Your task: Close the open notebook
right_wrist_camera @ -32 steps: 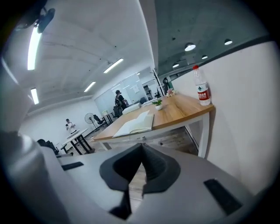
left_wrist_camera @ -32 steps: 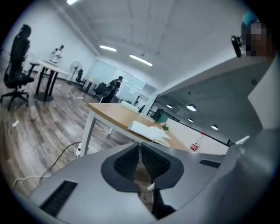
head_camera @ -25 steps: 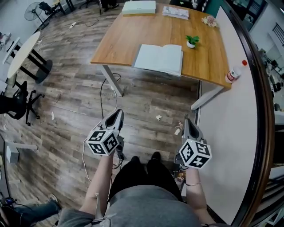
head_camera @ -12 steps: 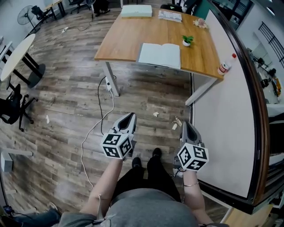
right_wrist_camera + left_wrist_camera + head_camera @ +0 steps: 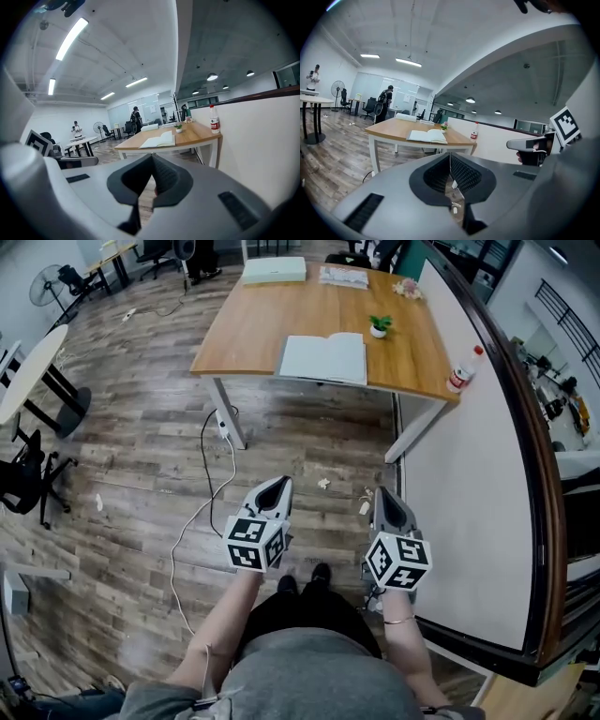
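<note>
jaws pressed together, empty: left gripper [image 5: 278, 485], right gripper [image 5: 384, 495]; open notebook [image 5: 322, 358] on wooden table [image 5: 244, 324]; plank floor [image 5: 141, 427].

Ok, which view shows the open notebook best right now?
The head view: the open notebook lies on the table with both pages seen from above. The left and right gripper views show it small and nearly edge-on.
</note>
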`<state>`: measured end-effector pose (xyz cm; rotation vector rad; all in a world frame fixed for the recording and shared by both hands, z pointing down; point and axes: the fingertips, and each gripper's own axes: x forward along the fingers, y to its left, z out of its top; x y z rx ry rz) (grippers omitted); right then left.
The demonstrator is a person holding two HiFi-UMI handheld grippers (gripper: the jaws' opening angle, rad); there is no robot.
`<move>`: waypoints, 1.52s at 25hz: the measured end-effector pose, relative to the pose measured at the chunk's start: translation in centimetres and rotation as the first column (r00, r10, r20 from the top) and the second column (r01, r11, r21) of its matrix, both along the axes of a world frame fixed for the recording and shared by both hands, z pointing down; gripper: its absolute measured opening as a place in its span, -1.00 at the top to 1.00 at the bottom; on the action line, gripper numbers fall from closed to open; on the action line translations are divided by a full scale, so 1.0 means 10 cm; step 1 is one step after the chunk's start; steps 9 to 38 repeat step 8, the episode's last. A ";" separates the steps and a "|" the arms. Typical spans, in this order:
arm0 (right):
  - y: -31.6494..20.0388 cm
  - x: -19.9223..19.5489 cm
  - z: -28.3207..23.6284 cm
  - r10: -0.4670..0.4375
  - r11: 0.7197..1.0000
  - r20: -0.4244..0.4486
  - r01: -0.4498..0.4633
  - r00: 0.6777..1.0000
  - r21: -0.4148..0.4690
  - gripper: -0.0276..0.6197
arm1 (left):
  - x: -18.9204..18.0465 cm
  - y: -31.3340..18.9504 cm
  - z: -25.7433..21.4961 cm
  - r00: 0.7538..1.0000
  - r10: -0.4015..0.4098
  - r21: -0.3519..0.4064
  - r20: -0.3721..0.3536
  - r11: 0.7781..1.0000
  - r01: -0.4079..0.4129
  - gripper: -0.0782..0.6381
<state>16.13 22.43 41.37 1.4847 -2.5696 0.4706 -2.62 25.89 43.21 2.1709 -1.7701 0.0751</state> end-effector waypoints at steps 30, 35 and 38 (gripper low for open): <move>-0.32 0.05 0.11 -0.022 1.000 -0.005 0.022 1.000 -0.017 0.91 | 0.07 -0.29 0.03 1.000 -0.022 -0.007 0.016 1.000 0.022 0.71; -0.32 0.05 0.11 -0.022 1.000 -0.005 0.022 1.000 -0.017 0.91 | 0.07 -0.29 0.03 1.000 -0.022 -0.007 0.016 1.000 0.022 0.71; -0.32 0.05 0.11 -0.022 1.000 -0.005 0.022 1.000 -0.017 0.91 | 0.07 -0.29 0.03 1.000 -0.022 -0.007 0.016 1.000 0.022 0.71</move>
